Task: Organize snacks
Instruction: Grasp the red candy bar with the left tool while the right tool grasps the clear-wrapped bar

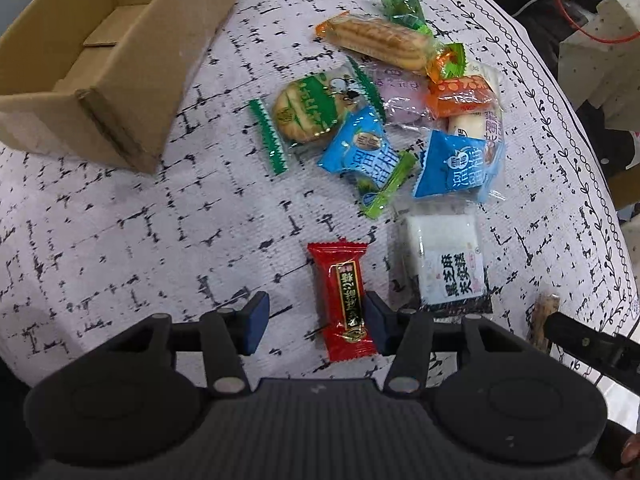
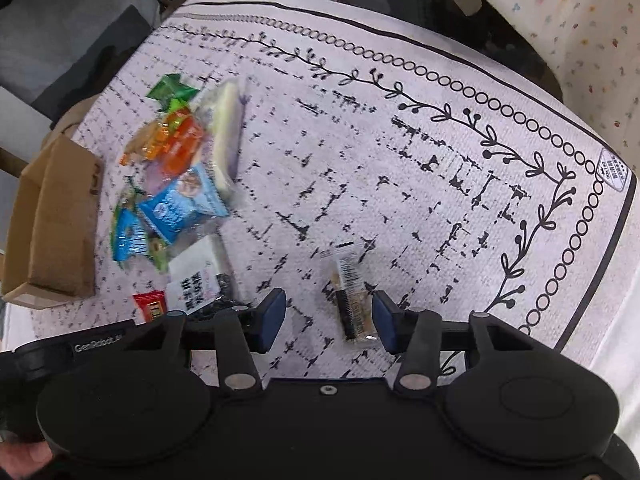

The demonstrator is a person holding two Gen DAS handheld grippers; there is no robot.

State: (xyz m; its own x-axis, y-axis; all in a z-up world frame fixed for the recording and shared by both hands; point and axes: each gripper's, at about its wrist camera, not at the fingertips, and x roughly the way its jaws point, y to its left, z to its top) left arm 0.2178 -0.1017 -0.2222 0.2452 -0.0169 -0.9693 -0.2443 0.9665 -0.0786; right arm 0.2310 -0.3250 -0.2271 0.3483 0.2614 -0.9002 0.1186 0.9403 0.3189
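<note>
Here the left gripper [image 1: 316, 326] stands wide over a glossy red candy wrapper [image 1: 342, 300] (near the cardboard box [image 1: 120, 92]); the right gripper [image 2: 330, 320], also wide, straddles a clear-wrapped snack bar [image 2: 354, 300] on the woven tablecloth [image 2: 440, 208].

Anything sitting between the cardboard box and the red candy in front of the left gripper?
No. In the left wrist view, only bare patterned tablecloth runs from the cardboard box to the red candy; the snack pile lies off to the right.
</note>
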